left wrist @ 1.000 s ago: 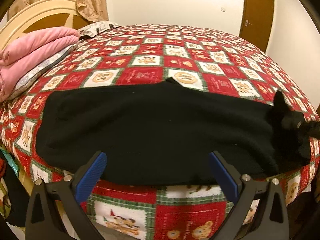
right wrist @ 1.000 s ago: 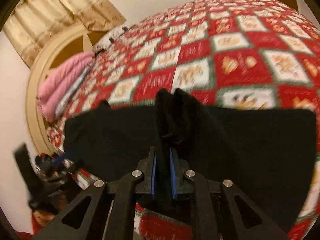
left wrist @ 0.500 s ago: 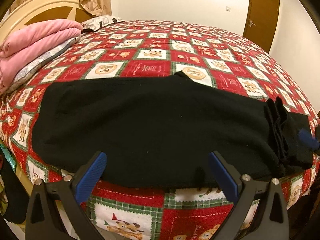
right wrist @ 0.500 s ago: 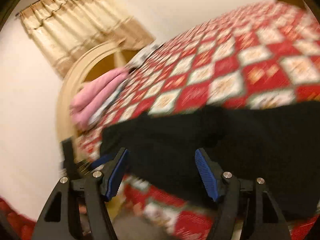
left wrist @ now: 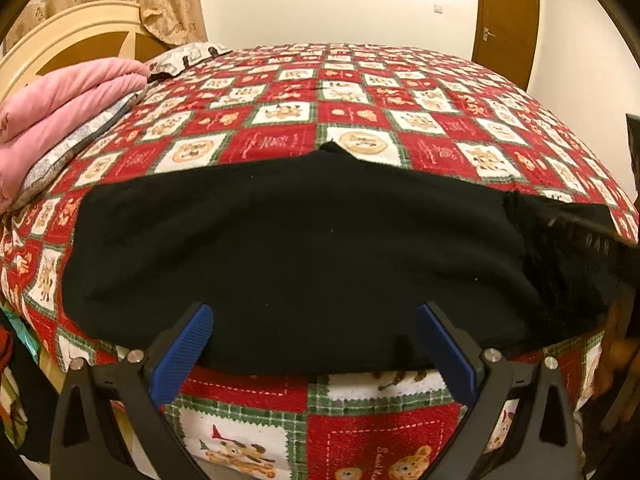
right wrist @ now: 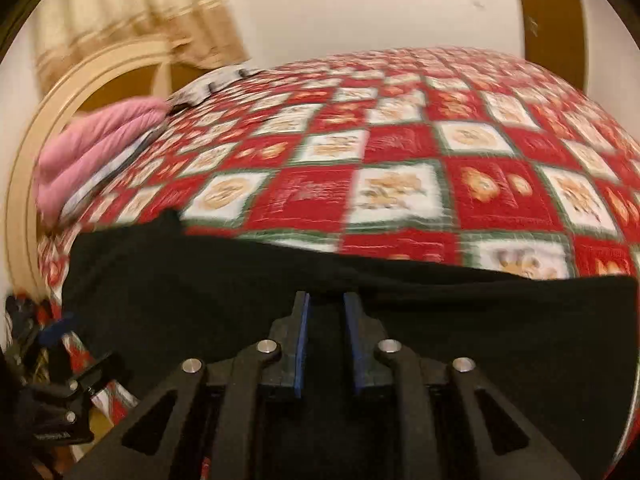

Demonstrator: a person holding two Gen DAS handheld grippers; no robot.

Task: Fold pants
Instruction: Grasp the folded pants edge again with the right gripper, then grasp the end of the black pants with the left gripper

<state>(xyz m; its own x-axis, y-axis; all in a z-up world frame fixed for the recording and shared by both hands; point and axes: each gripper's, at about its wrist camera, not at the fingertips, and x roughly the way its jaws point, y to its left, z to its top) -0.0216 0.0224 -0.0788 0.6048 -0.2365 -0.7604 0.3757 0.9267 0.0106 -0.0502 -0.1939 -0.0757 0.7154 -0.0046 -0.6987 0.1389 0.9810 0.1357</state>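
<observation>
While the black pants (left wrist: pixel 304 248) lie spread flat across the near edge of the bed (left wrist: pixel 360 112), the left claw (left wrist: pixel 316 336) hangs just above their near hem with its blue pads (left wrist: pixel 182 354) set wide apart and nothing between them. On the right side of that view the cloth is bunched into a darker fold. From the right wrist view, which is blurred, the right claw (right wrist: pixel 325 344) sits low over the pants (right wrist: pixel 440 320) with its pads drawn close, a narrow gap showing; black cloth fills that gap, but I cannot tell whether it is pinched. A folded pink blanket (left wrist: pixel 60 112) rests near the cream headboard (left wrist: pixel 72 28), well apart from the pants.
</observation>
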